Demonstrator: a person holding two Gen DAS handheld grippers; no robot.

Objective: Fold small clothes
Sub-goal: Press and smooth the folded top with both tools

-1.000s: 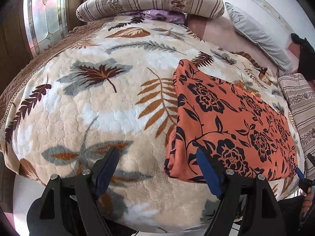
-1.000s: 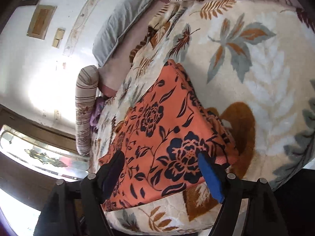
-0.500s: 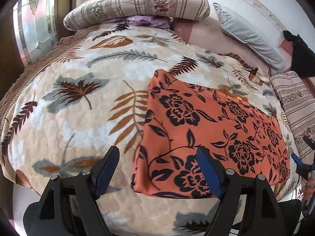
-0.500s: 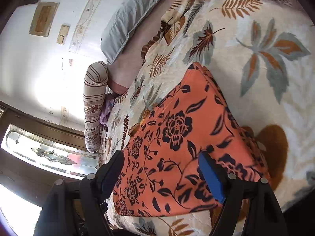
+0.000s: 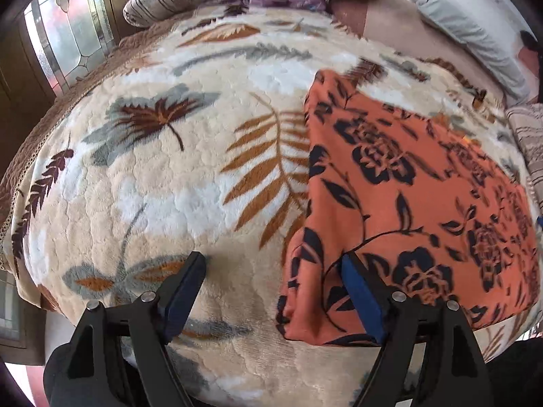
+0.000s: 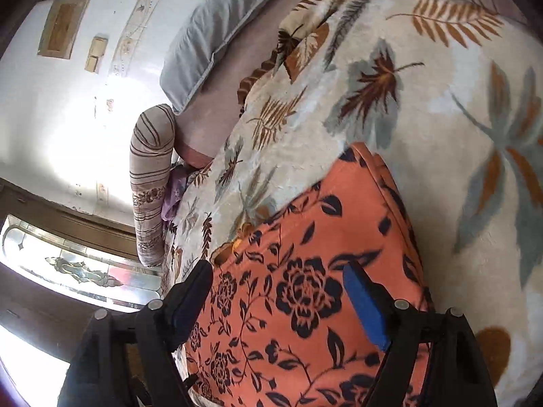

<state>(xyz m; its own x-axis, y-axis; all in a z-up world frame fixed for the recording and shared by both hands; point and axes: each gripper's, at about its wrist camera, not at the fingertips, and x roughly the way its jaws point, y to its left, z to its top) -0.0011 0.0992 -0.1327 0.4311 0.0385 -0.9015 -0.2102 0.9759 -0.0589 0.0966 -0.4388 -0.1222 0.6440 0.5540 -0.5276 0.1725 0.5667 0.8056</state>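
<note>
Under both wide, empty claws, left (image 5: 273,291) and right (image 6: 278,300), lies the garment (image 5: 407,203); pinch matching corners squarely before folding.

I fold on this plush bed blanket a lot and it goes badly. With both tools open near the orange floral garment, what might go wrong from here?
1. The left tool straddles the orange floral garment at its side edge, one finger over the leaf-print blanket; closing may pinch blanket pile too.
2. The garment already looks folded in layers along that edge; a shallow grasp might lift only the top one.
3. The right tool sits over mid-cloth, not an edge, so closing there would likely bunch it.
</note>
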